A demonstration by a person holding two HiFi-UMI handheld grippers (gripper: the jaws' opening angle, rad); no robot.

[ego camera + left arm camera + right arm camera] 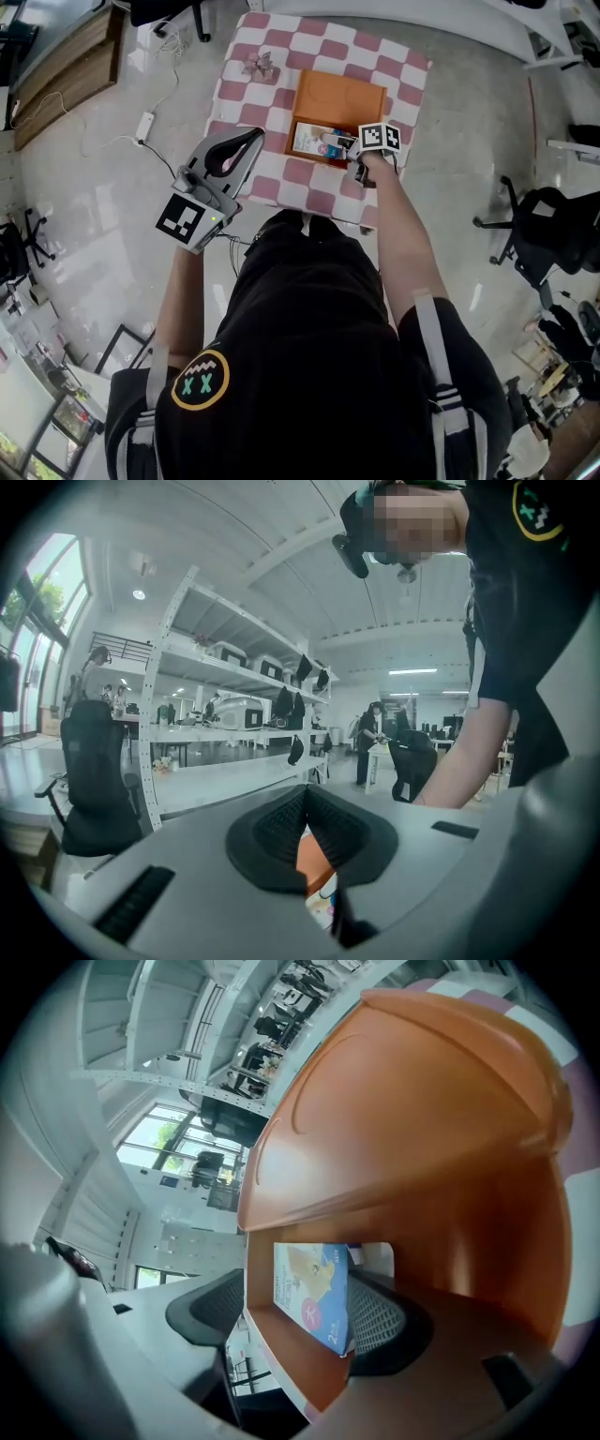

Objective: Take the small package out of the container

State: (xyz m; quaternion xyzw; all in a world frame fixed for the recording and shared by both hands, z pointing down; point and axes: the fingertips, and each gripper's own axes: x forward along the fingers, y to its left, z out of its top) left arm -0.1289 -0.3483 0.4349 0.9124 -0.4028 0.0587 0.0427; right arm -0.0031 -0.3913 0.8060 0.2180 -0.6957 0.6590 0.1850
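Your right tool (298, 1312) is released, jaws apart: one outside the wall of the orange container (403, 1129), the other inside against the small package (314, 1293), which sits at the container's near end on the checkered surface (272, 52). Your left tool (305, 803) is clenched on nothing, near the surface's left edge.

Pink-and-white checked tablecloth (267, 42), a small pinkish ornament (260, 64) near its far left corner. Left of it on the pale floor (94, 187), a white power strip (145, 127) with trailing cable and a wooden bench (66, 70); to the right, a black office chair (544, 234). Across the room, white shelving (216, 682).
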